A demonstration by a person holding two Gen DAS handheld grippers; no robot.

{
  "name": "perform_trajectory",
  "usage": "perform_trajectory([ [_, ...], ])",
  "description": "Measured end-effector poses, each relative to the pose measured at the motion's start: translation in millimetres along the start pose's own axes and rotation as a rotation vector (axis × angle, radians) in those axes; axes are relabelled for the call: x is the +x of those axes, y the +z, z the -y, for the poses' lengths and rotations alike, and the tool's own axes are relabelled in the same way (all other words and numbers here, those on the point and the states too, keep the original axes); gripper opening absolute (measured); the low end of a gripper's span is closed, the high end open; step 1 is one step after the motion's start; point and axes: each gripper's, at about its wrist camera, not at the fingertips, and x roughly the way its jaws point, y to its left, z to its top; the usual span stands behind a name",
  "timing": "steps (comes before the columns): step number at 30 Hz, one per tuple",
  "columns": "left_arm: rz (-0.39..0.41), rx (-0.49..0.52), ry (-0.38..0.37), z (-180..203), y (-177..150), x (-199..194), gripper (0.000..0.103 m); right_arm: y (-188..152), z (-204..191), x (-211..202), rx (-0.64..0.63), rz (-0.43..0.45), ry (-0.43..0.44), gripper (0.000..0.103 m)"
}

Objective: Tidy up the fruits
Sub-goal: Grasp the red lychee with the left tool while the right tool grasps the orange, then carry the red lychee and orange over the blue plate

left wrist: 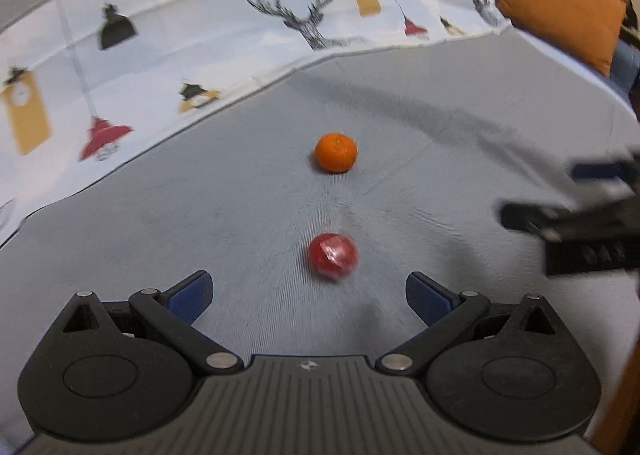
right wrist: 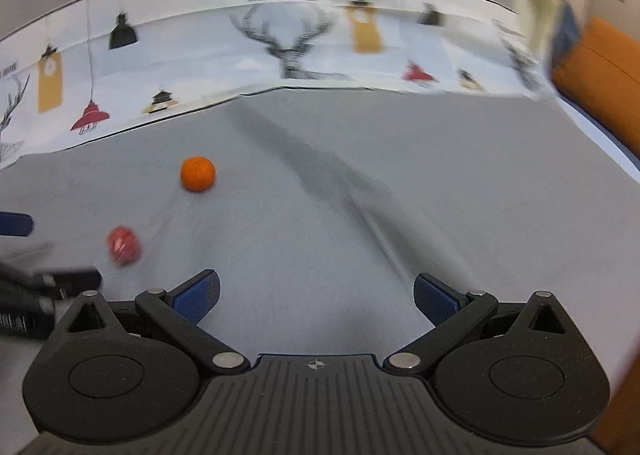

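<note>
Right, we hold both grippers low over the grey worktop [left wrist: 440, 127], and neither carries anything. Our left gripper [left wrist: 308, 297] has its blue fingers [left wrist: 190, 297] spread wide apart, with bare cloth between them. Dead ahead at twelve o'clock, just beyond the fingertips, lies the red fruit [left wrist: 332, 255], shiny as if wrapped in film and a little blurred. Further out along the same twelve o'clock line sits the orange mandarin [left wrist: 336, 152], well apart from the red one. At three o'clock in the left view our right gripper [left wrist: 568, 211] shows as a dark blurred shape at the frame edge.

From the right wrist view, the right gripper [right wrist: 316, 297] also has its fingers [right wrist: 198, 295] wide apart over bare cloth. The mandarin [right wrist: 198, 174] shows at about eleven o'clock, the red fruit [right wrist: 123, 245] at ten o'clock, nearer the left gripper [right wrist: 24, 255], which pokes in at nine o'clock. Behind the grey cloth runs a printed cloth [left wrist: 160, 39] with a stag and hanging lamps, and an orange cushion [left wrist: 560, 11] lies at two o'clock.
</note>
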Motion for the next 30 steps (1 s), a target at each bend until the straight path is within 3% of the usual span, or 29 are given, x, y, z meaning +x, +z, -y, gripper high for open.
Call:
perform_trajectory([
  [3,-0.013,0.051,-0.006,-2,1,31,0.103,19,-9,51,-0.068,0.022,0.116,0.102],
  [6,0.012,0.061,-0.066,-15,0,44,0.103,41,-21,101,-0.154,0.011,0.224,0.102],
  [7,0.014,0.07,-0.078,-19,1,46,0.103,46,-25,116,-0.185,0.001,0.246,0.102],
  [10,0.014,0.078,-0.084,-25,6,47,0.101,57,-40,139,-0.288,0.081,0.271,0.102],
  [13,0.039,0.084,-0.093,-23,5,41,0.081,64,-46,147,-0.279,0.09,0.283,0.102],
  [14,0.05,0.109,-0.105,-19,4,38,0.062,64,-47,147,-0.284,0.095,0.279,0.102],
  [15,0.052,0.139,-0.123,-14,6,35,0.039,64,-47,147,-0.288,0.1,0.283,0.093],
  [16,0.047,0.167,-0.137,-8,7,32,0.035,64,-47,143,-0.293,0.11,0.318,0.054],
  [17,0.039,0.186,-0.12,-2,8,30,0.035,64,-48,137,-0.295,0.12,0.329,0.033],
  [21,-0.003,0.157,-0.094,3,13,16,0.035,65,-59,125,-0.226,0.064,0.231,0.034],
  [23,-0.005,0.135,-0.057,-3,12,-6,0.035,59,-57,111,-0.204,0.056,0.14,0.034],
  [25,-0.023,0.089,-0.031,-15,6,-41,0.035,56,-43,84,-0.128,0.057,0.088,0.035],
  [30,-0.043,-0.018,0.042,-42,-21,-143,0.035,41,-12,-14,0.029,0.089,0.068,0.035],
])
